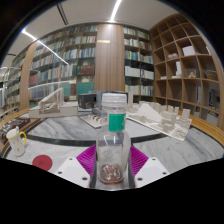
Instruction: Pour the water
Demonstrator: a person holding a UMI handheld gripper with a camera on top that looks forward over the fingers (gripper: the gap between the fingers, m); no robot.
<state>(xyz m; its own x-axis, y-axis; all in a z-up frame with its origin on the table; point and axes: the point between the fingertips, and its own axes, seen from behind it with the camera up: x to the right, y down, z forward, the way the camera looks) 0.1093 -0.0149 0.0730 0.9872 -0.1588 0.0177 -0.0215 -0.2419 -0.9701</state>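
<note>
two purple pads (87, 157) are pressing in on a clear plastic bottle (112, 140) from left and right, so the gripper (111, 168) is clamping on the bottle's lower body and holding it upright just ahead of the camera. the bottle is showing a white cap (114, 99) on top and a green label (116, 122) around its neck, and the cap is looking closed, so pouring is not yet under way.

beyond the bottle a round table (60, 143) with a marbled top is stretching away, carrying a red disc (42, 161) on the near left, a small white bottle (15, 141) further left, and clear plastic containers (170, 122) on the far right. bookshelves (70, 55) are filling the far wall. no cup or glass to pour into is showing clearly among these things.

judging by its thin clear wall, the bottle is probably light and soft, likely to dent under a hard squeeze and slippery if wet. how much water is sitting inside is hard to tell. a hold around the middle or lower body, where the pads are sitting now, seems sensible, since it is keeping the neck free for tipping; the cap would need to come off first
</note>
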